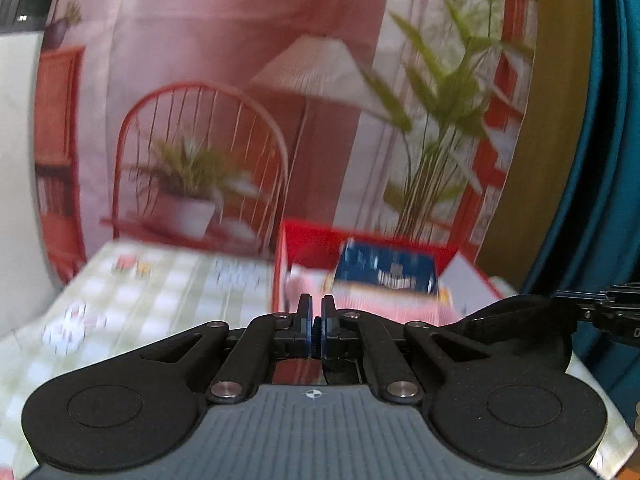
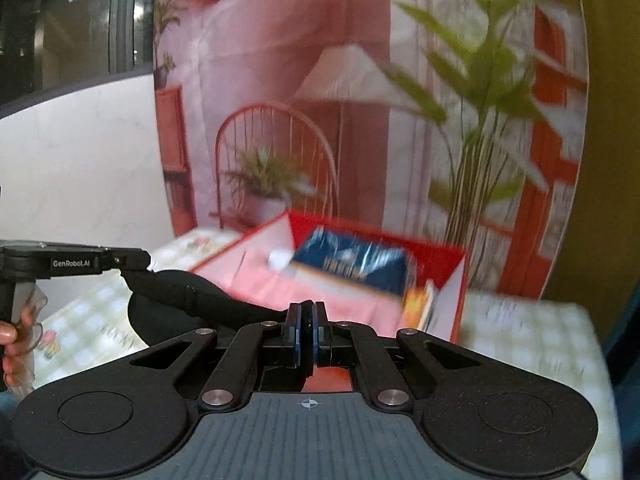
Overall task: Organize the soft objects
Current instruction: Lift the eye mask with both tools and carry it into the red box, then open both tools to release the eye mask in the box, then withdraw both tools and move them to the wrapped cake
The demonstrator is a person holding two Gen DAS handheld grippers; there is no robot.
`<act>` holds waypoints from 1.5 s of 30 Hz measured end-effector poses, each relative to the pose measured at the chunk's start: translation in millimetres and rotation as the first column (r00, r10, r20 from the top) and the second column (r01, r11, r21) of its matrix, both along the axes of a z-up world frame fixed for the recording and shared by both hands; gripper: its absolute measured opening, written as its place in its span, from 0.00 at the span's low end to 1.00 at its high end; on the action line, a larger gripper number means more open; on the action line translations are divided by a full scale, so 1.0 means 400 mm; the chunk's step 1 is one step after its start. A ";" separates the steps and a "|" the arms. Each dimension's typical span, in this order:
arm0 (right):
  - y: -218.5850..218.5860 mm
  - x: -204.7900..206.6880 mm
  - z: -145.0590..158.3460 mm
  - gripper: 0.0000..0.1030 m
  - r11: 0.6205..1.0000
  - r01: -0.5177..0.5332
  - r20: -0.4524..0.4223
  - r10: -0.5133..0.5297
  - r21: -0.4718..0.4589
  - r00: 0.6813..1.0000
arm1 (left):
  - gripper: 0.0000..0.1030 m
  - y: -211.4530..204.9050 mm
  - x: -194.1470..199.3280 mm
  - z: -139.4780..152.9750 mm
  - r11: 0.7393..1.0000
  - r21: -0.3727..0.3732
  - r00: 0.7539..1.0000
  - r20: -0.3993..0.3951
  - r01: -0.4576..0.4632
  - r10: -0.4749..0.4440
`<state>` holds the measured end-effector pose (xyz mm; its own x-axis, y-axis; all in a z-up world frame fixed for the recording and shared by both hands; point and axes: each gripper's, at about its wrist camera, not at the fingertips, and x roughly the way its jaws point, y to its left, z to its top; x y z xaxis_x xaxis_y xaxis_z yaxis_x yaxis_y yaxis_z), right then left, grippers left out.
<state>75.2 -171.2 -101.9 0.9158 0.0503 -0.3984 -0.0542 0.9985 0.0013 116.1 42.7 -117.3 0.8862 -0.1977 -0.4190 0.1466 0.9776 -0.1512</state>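
A black soft cloth point(image 2: 188, 300) hangs stretched between my two grippers above the table. My left gripper point(image 1: 317, 312) is shut on one edge of it; black fabric shows between the pads, and the cloth bulges to the right point(image 1: 516, 332). My right gripper point(image 2: 306, 320) is shut on the other end, black fabric pinched between its pads. A red open box point(image 1: 400, 242) point(image 2: 376, 236) stands just beyond both grippers, holding a blue package point(image 1: 384, 270) point(image 2: 352, 264) and pink-and-orange items.
The table has a green-checked cloth point(image 1: 160, 288) point(image 2: 532, 340). A printed backdrop of a pink room with plants point(image 1: 248, 100) hangs behind the box. The left gripper's handle and the hand holding it point(image 2: 24, 320) show in the right wrist view.
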 end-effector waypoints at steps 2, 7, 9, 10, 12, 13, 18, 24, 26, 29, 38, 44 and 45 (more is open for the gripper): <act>-0.012 0.029 0.028 0.05 0.999 0.004 0.021 -0.003 -0.032 1.000 | 0.05 -0.014 0.038 0.027 1.000 0.022 1.000 0.026 0.001 -0.001; -0.058 0.126 0.054 0.05 0.996 0.046 0.044 -0.042 -0.076 0.998 | 0.05 -0.057 0.149 0.058 0.997 0.077 0.999 0.046 -0.009 0.005; -0.079 0.169 0.045 0.05 0.994 0.066 0.047 -0.062 -0.083 0.997 | 0.05 -0.084 0.191 0.052 0.994 0.112 0.999 0.040 -0.011 0.006; -0.085 0.188 0.036 0.05 0.993 0.076 0.044 -0.072 -0.088 0.996 | 0.05 -0.091 0.206 0.045 0.992 0.125 0.999 0.032 -0.010 0.006; -0.101 0.226 0.012 0.05 0.991 0.095 0.031 -0.092 -0.094 0.995 | 0.05 -0.115 0.241 0.022 0.988 0.157 1.000 0.003 -0.002 0.001; -0.109 0.244 -0.004 0.05 0.990 0.102 0.020 -0.101 -0.096 0.995 | 0.05 -0.127 0.257 0.008 0.985 0.174 1.000 -0.021 0.008 -0.004; -0.129 0.305 -0.090 0.05 0.991 0.096 -0.085 -0.104 -0.088 0.991 | 0.05 -0.170 0.323 -0.065 0.969 0.235 0.979 -0.201 0.077 -0.030; -0.131 0.323 -0.153 0.05 0.992 0.093 -0.167 -0.107 -0.089 0.980 | 0.05 -0.185 0.343 -0.110 0.957 0.263 0.961 -0.275 0.119 -0.044; -0.141 0.325 -0.156 0.05 0.992 0.106 -0.173 -0.118 -0.074 0.978 | 0.05 -0.184 0.345 -0.115 0.958 0.261 0.959 -0.279 0.118 -0.042; -0.149 0.319 -0.157 0.07 0.992 0.109 -0.177 -0.120 -0.066 0.977 | 0.06 -0.179 0.344 -0.113 0.960 0.252 0.957 -0.287 0.118 -0.042; -0.144 0.287 -0.138 0.45 0.989 0.135 -0.157 -0.142 -0.053 0.977 | 0.62 -0.184 0.308 -0.080 0.961 0.246 0.960 -0.276 0.127 -0.056; -0.141 0.209 -0.105 0.57 0.992 0.122 -0.111 -0.124 -0.022 0.986 | 0.80 -0.173 0.238 -0.037 0.964 0.229 0.970 -0.231 0.134 -0.080; -0.141 0.190 -0.101 0.58 0.993 0.119 -0.099 -0.120 -0.011 0.988 | 0.84 -0.172 0.224 -0.033 0.964 0.226 0.971 -0.224 0.137 -0.085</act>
